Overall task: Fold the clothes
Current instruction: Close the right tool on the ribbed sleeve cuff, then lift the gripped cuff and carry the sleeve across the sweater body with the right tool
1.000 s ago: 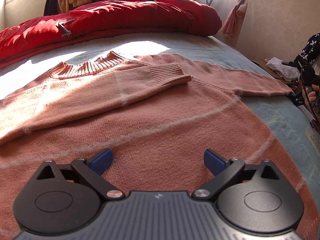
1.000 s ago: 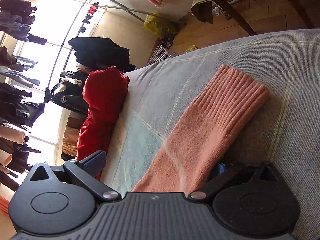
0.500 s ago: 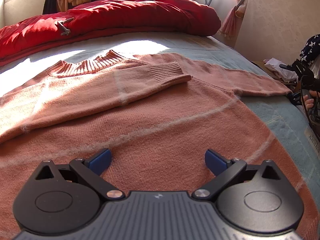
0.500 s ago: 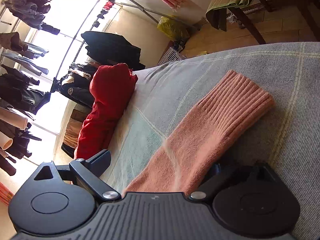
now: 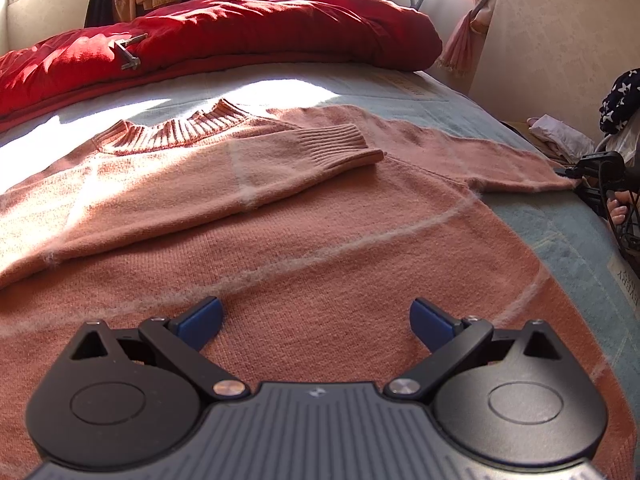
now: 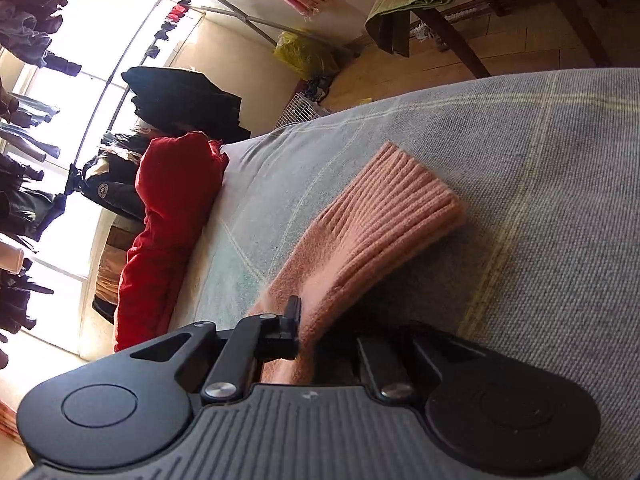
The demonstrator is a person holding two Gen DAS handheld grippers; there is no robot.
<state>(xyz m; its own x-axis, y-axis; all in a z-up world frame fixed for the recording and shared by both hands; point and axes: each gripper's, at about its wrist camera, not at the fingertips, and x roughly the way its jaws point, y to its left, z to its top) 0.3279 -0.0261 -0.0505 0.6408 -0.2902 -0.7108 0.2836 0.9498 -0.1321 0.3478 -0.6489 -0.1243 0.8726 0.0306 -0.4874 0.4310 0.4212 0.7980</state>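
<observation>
A salmon-pink knit sweater (image 5: 304, 248) lies flat on the bed. Its left sleeve (image 5: 280, 160) is folded across the chest; its right sleeve (image 5: 500, 160) stretches out to the bed's right edge. My left gripper (image 5: 316, 316) is open and empty, low over the sweater's body. My right gripper (image 6: 316, 336) is shut on the right sleeve near its ribbed cuff (image 6: 400, 216), with the cuff sticking out past the jaws. The right gripper also shows small at the sleeve's end in the left wrist view (image 5: 600, 168).
A red duvet (image 5: 224, 36) is heaped along the head of the bed and shows in the right wrist view (image 6: 168, 232). The grey-blue bedsheet (image 6: 540, 184) surrounds the sweater. Hanging clothes, a drying rack and a wooden table (image 6: 460, 8) stand beyond the bed.
My right gripper has closed on the right sleeve near the cuff; its jaws were open around it before. The left gripper has barely moved.
</observation>
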